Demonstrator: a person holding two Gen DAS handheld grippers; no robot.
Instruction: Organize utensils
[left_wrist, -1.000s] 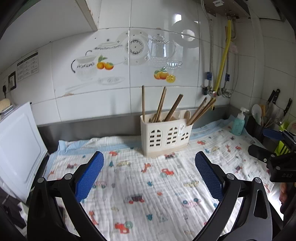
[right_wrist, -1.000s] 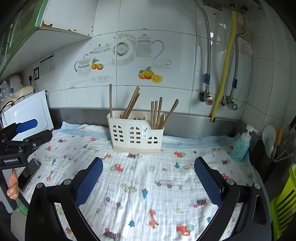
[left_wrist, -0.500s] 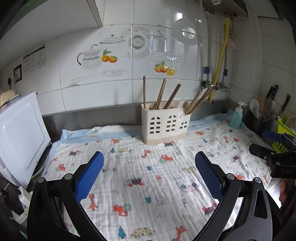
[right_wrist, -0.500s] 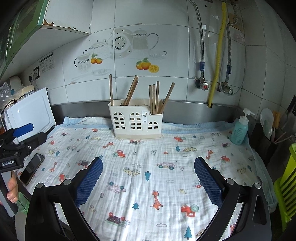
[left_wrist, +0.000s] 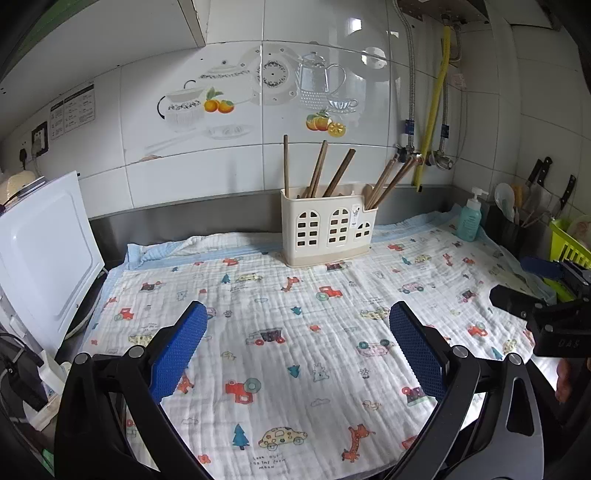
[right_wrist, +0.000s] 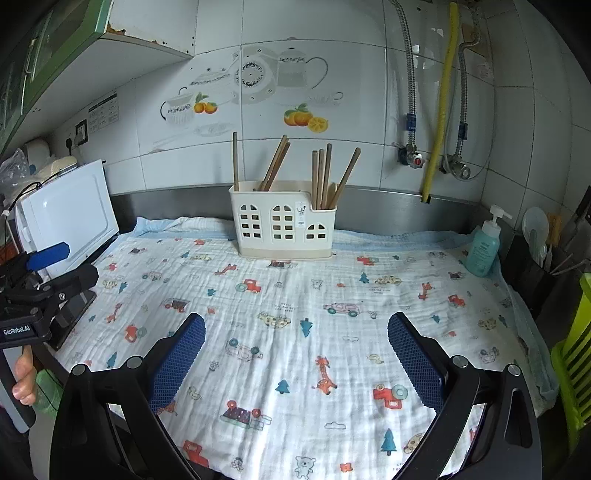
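Both tongs have drawn back from the wall since a second ago: the cream utensil holder (left_wrist: 327, 230) looks smaller and farther off in each wrist view, and more of the printed cloth (left_wrist: 280, 332) shows in front of it. Left tongs (left_wrist: 295, 345) are spread wide with nothing between the blue pads, and right tongs (right_wrist: 295, 350) are spread wide and empty too.

That holder stands upright at the back of the table, on the cloth and close to the steel backsplash, well apart from either pair of tongs. Wooden chopsticks (right_wrist: 275, 162) stand in it in two groups, one in the taller left part and one in the lower right compartment (right_wrist: 321, 173); their long axes run roughly vertical, several leaning to the right. No loose utensil lies on the cloth in either view.

From the right tongs the holder sits almost straight ahead, slightly left of centre; from the left tongs it lies ahead and a little right. Neither seems clearly nearer. Any reach would likely go forward and then close across a stick from the side.
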